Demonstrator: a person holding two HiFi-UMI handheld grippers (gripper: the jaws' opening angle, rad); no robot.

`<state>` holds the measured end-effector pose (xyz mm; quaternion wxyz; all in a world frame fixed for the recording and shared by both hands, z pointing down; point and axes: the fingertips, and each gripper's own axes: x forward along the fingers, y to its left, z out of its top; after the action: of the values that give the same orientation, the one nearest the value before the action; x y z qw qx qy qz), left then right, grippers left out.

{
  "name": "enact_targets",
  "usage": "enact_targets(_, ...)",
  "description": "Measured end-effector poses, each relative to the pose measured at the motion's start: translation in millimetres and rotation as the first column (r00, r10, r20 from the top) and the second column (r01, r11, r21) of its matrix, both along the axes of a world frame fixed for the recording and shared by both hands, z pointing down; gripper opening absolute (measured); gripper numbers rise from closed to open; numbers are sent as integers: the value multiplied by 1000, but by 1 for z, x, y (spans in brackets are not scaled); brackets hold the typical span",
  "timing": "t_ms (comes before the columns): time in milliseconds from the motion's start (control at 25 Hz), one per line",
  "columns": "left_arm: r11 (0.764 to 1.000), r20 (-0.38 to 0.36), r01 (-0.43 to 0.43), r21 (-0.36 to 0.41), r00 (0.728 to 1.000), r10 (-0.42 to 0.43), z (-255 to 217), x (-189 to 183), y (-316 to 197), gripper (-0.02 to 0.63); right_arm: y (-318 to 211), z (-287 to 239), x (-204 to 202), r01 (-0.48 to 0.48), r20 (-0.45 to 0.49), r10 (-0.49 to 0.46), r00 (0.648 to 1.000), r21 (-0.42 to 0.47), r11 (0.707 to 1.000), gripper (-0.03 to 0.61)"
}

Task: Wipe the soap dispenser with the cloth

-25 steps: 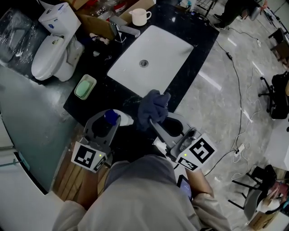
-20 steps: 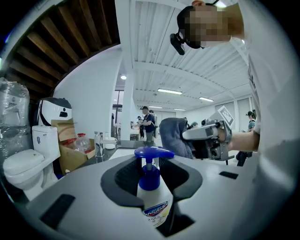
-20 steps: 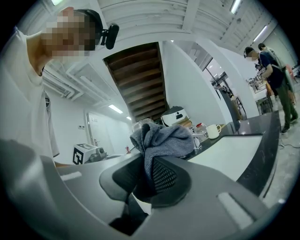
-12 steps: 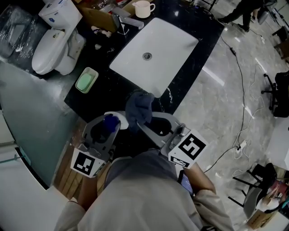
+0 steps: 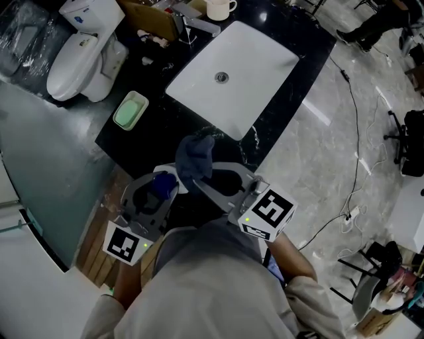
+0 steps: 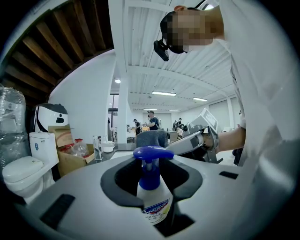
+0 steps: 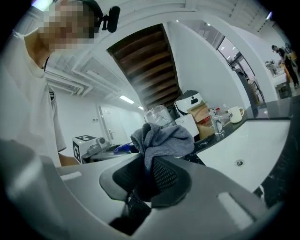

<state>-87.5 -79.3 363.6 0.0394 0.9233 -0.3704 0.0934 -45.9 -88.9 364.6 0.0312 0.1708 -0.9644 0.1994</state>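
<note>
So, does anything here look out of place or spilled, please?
Nothing looks spilled or damaged. The soap dispenser stands upright in the left gripper, the cloth bunched in the right gripper. Only a cardboard box clutters the counter.

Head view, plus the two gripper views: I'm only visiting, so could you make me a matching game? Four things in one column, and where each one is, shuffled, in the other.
Things
1. soap dispenser
2. cloth
3. mug
4. green soap dish

Places
A. on the black counter, left of the sink in the head view
B. gripped in the right gripper
C. near the tap
D. gripped in the left gripper

Pairs: 1-D, 2-B, 3-C, 4-A
</note>
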Motion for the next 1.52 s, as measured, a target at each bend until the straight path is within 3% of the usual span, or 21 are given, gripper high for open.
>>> enact_targets(880, 999, -41, 3, 43, 999, -1, 0, -11, 11, 115, -3, 22, -11, 6, -42, -8, 999, -37, 999, 48)
enact_targets(1200, 997, 1, -13, 80, 1000, 13, 0, -10, 17, 115, -3, 33, -13, 3, -67, -7, 998, -53, 999, 48)
enact_targets(1520, 997, -32, -1, 78, 999, 4, 0, -16, 19, 115, -5, 49, -14, -6, -105, -2, 994, -71, 997, 48)
